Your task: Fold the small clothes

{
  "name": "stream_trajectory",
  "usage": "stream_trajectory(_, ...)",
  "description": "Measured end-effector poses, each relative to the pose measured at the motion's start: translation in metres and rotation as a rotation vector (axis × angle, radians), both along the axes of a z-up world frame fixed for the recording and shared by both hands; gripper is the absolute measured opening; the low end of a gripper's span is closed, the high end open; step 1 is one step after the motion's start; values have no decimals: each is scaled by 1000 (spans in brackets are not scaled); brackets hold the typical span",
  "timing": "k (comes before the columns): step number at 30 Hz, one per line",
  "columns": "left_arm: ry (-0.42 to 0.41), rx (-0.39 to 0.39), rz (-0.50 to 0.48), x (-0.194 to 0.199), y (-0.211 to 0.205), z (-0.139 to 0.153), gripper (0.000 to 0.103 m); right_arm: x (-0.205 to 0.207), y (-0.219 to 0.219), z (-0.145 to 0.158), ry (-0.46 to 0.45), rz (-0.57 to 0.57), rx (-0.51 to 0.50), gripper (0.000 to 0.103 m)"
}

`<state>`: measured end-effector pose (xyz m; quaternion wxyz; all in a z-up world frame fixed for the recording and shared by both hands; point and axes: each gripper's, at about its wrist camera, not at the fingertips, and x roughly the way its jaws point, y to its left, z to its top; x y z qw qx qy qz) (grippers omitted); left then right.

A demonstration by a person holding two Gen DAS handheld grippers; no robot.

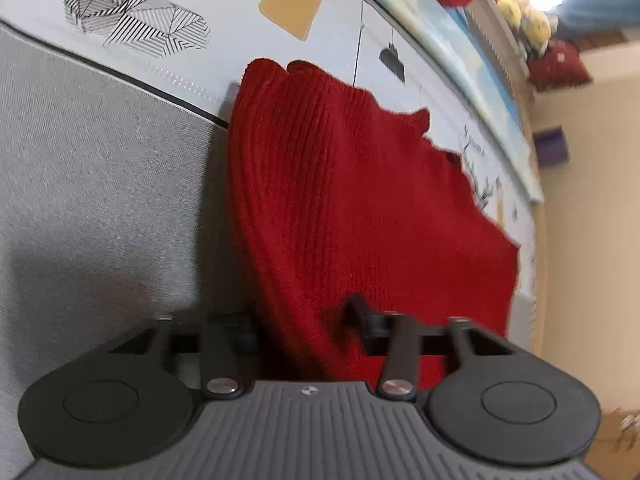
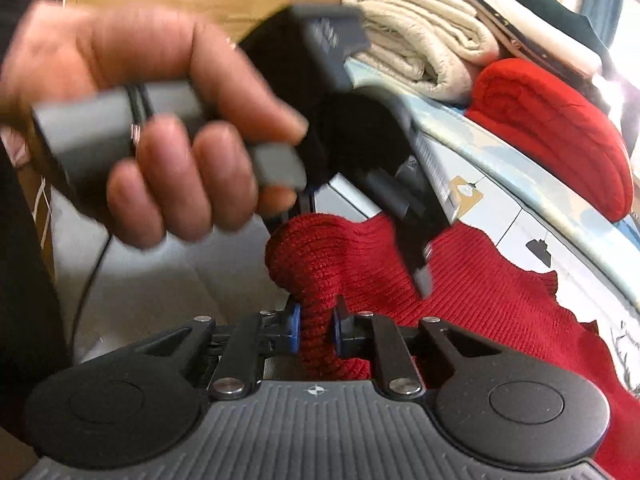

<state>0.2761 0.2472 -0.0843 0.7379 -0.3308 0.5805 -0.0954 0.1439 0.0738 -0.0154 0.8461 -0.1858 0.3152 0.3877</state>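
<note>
Right gripper [image 2: 316,330] tight on red knit [image 2: 460,300] — left gripper [image 1: 304,326] half-closed around it, grip unclear.

The red garment [image 2: 472,296] is a ribbed knit, matt and coarse in the weave; the right tongs [image 2: 316,330] are matt black plastic with blue pads [image 2: 295,328] and bright metal rivets [image 2: 228,386], their housing ridged grey plastic; the grey surface [image 1: 100,160] is a rough woven cloth; the printed sheet [image 1: 248,48] looks smooth; the cream fabric [image 2: 420,32] is soft, folded cloth.
</note>
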Motion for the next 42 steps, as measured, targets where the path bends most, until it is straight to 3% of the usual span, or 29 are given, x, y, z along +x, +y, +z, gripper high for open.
stream_trajectory(2, -28, -12, -6, -4, 3, 6, 25, 1, -3, 4, 13, -16, 36, 15)
stream_trajectory(5, -88, -11, 2, -14, 6, 24, 19, 0, -5, 9, -4, -5, 67, 15)
stream_trajectory(11, -189, -12, 68, -53, 17, 67, 17, -17, -6, 37, -9, 20, 173, 15)
stream_trajectory(14, -245, 14, 46, -64, 9, 91, 18, -22, -19, 53, 25, -55, 257, 14)
stream_trajectory(15, -252, 15, 42, -64, 3, 97, 24, -24, -27, 58, 34, -94, 280, 14)
stream_trajectory(16, -252, 5, 49, -65, 2, 102, 31, -25, -35, 62, 42, -139, 300, 14)
stream_trajectory(17, -258, -6, 64, -63, -1, 106, 50, -23, -47, 65, 51, -201, 318, 14)
stream_trajectory(18, -289, -11, 88, -63, -4, 115, 60, -21, -62, 66, 66, -274, 340, 13)
stream_trajectory(22, -417, -15, 112, -59, -22, 142, 62, -2, -142, 57, 149, -625, 431, 13)
stream_trajectory(24, -405, -12, 74, -52, -39, 142, 62, 0, -192, 46, 185, -822, 479, 12)
stream_trajectory(29, -340, 107, -112, -32, -98, 132, 62, -20, -290, 12, 258, -1272, 492, 12)
stream_trajectory(32, -332, 163, -197, -27, -129, 126, 62, -36, -338, -28, 421, -1421, 471, 13)
stream_trajectory(35, -324, 195, -240, -26, -149, 119, 62, -36, -360, -47, 513, -1424, 557, 24)
stream_trajectory(37, -314, 217, -256, -27, -155, 113, 63, -35, -362, -43, 457, -1390, 540, 42)
stream_trajectory(39, -311, 234, -264, -28, -161, 110, 64, -32, -366, -40, 390, -1324, 542, 54)
stream_trajectory(42, -306, 247, -272, -27, -162, 109, 64, -21, -372, -50, 425, -1274, 550, 55)
